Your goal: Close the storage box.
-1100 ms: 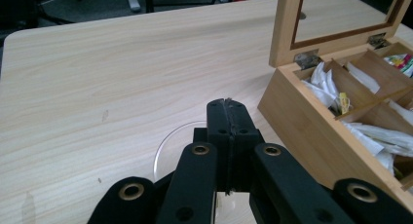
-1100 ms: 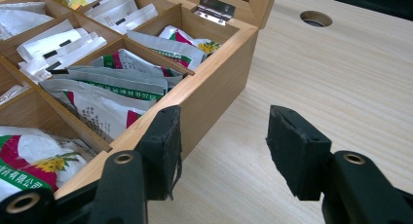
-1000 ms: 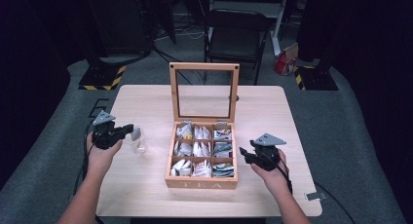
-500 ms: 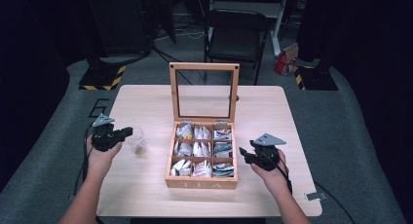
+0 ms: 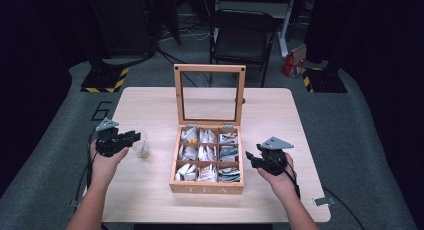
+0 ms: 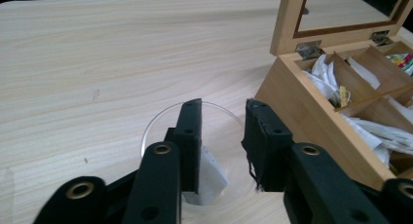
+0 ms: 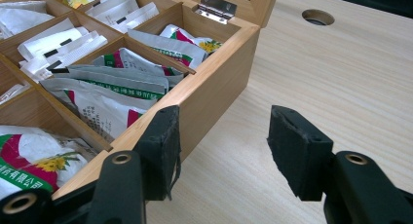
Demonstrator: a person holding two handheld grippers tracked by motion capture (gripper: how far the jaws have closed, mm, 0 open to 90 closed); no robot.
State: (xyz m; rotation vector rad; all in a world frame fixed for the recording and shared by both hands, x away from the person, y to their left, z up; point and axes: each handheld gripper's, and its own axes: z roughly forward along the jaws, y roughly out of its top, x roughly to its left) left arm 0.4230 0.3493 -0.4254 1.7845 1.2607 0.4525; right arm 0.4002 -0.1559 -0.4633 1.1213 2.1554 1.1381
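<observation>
**Colours and Patterns of Visible Items**

The table [image 5: 150, 115] is pale wood with fine lengthwise grain. The tea box [image 5: 207, 182] is honey-coloured wood; its raised lid [image 5: 209, 69] has a darker brown inner edge and silver hinges.

Sachets at the box's 9 o'clock side [image 5: 189, 154] are white with short black bars. Sachets at its 3 o'clock side [image 5: 228, 152] are white and silver with green bands, red accents and a yellow flower print.

The glass [image 6: 195, 151] is clear and colourless; the tea bag [image 6: 209, 177] inside is white.

The left gripper [image 5: 131, 138] and right gripper [image 5: 250, 159] are black with brass-coloured rivets and grey top plates.
</observation>
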